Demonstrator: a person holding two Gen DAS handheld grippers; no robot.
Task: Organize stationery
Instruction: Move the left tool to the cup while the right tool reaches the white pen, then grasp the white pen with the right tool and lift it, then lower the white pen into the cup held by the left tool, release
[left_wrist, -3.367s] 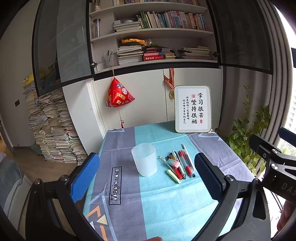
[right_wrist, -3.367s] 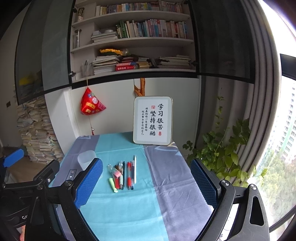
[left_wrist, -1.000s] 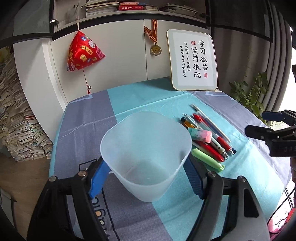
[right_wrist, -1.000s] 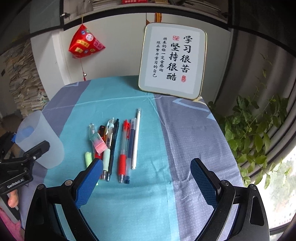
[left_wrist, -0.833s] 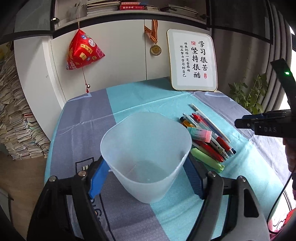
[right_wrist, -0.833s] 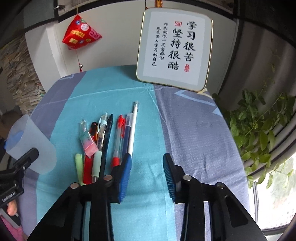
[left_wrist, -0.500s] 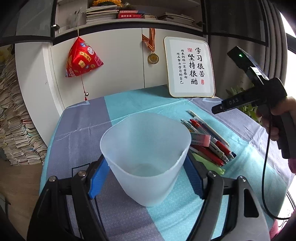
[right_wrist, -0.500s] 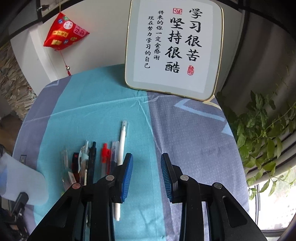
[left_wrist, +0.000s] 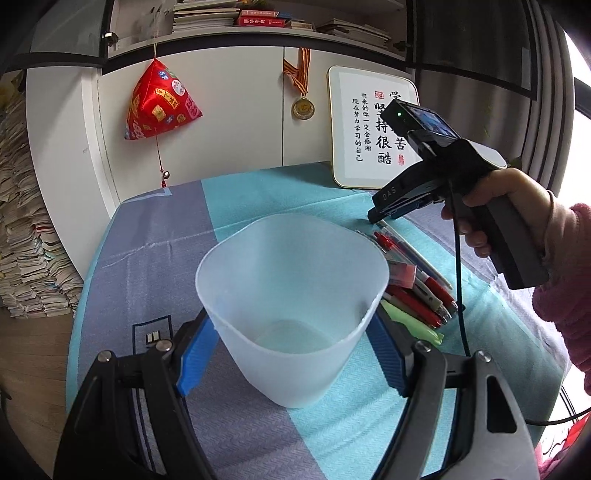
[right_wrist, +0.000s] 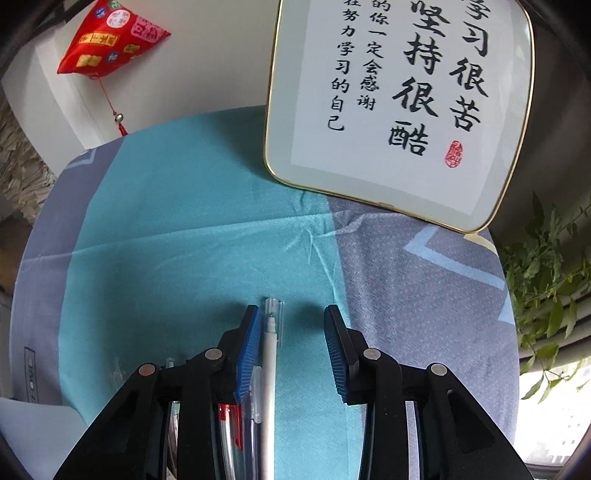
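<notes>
- The translucent plastic cup is being gripped by the left gripper, whose blue pads are pressed against its lower sides; the cup is being kept upright over the blue and grey tablecloth.
- The right gripper is being pointed steeply down at the far end of the row of pens, which is lying just to the right of the cup.
- Its jaws are being opened slightly and are standing partly apart, with a white pen lying between them, close beside the left pad and clear of the other; no pressing on the pen is being shown.
- A red pen and a clear pen are being partly hidden under the left finger.
- The right gripper is being held by a hand in a pink sleeve.
- A framed calligraphy board is being leaned up at the table's far edge.
</notes>
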